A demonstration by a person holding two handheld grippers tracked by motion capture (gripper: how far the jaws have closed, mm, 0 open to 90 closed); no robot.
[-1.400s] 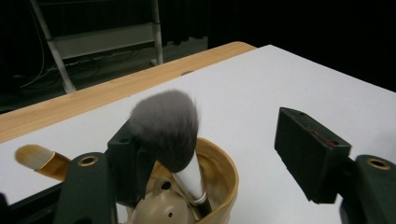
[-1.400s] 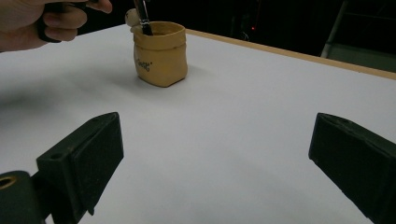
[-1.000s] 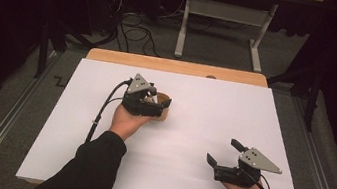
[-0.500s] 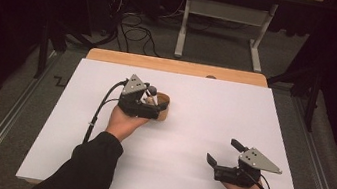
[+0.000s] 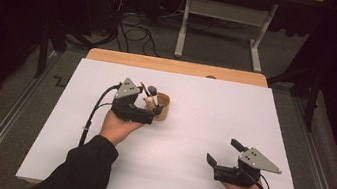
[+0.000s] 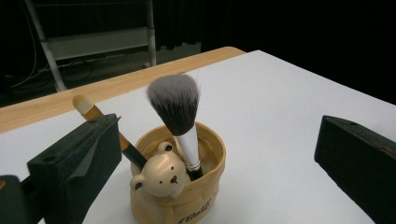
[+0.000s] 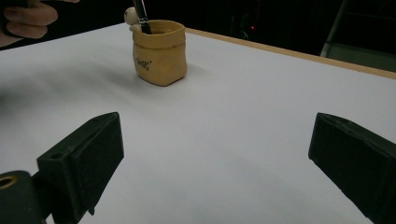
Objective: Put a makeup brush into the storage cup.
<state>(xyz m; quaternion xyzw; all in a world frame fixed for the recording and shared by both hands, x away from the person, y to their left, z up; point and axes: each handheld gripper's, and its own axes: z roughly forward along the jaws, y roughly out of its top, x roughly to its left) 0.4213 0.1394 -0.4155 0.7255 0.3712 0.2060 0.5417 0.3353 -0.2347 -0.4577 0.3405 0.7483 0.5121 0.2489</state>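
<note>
Since the earlier frame the left tongs (image 5: 156,109) have backed off slightly toward the person and their jaws have just been opening; nothing is pinched between them now, though the pot sits in the gap ahead. Right tongs (image 5: 221,153) have not shifted.

Near to far. Right tongs rest low on the white bench (image 5: 264,114) at the person's near right, jaws spread wide, nothing between them, well apart from the pot. Left hand (image 5: 118,126) holds the left tongs mid-bench, jaws spread either side of the pot without pressing on it. Just past the jaws stands the tan pot (image 6: 187,191) with a small bear figure (image 6: 161,175) on its rim, upright on the bench, left of centre. Inside it: a fluffy grey-tipped brush (image 6: 175,102), handle down, bristles up, leaning slightly; and a thinner brush (image 6: 86,106) with an orange ferrule, leaning out toward the left jaw, partly hidden behind it. Beyond, the wooden bench edge (image 5: 175,66), then floor cables and a desk frame.

Progress, as a judgement: both brushes look already placed in the pot and the fluffy one looks freshly let go, so the putting-in part seems done. What is left is likely pulling the left tongs clear without knocking the leaning thin brush. No other loose items on the bench.
</note>
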